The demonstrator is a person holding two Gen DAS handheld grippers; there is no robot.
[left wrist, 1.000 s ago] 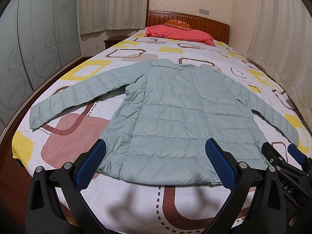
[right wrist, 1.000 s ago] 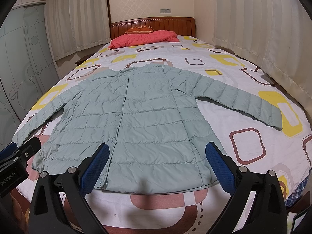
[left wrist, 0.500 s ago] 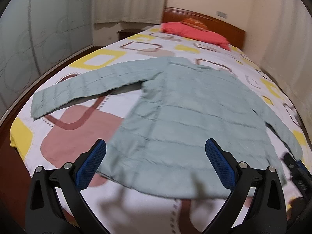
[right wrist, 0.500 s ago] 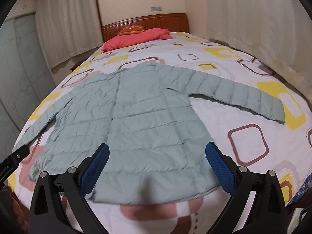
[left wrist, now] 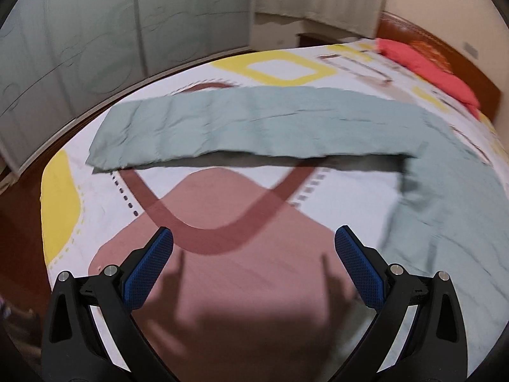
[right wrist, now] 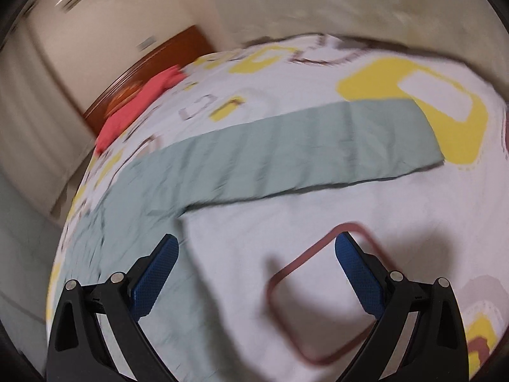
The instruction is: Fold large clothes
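Note:
A pale green padded jacket lies flat on the bed. In the left wrist view its left sleeve (left wrist: 241, 124) stretches across ahead of me, with the body (left wrist: 455, 210) at the right. My left gripper (left wrist: 253, 248) is open and empty over the pink patch of the bedsheet, short of the sleeve. In the right wrist view the right sleeve (right wrist: 286, 156) runs across to its cuff (right wrist: 413, 140). My right gripper (right wrist: 256, 254) is open and empty above the sheet below that sleeve. Both views are blurred.
The bed (left wrist: 286, 70) has a white sheet with yellow and brown squares. A red pillow (left wrist: 426, 67) lies by the wooden headboard (right wrist: 152, 60). Frosted wardrobe doors (left wrist: 95, 25) stand to the left. The bed's left edge (left wrist: 47, 191) drops to a dark floor.
Both grippers have swung apart from the jacket's hem: the left one toward the left sleeve, the right one toward the right sleeve. Both have come closer to the bed. Jaws remain open.

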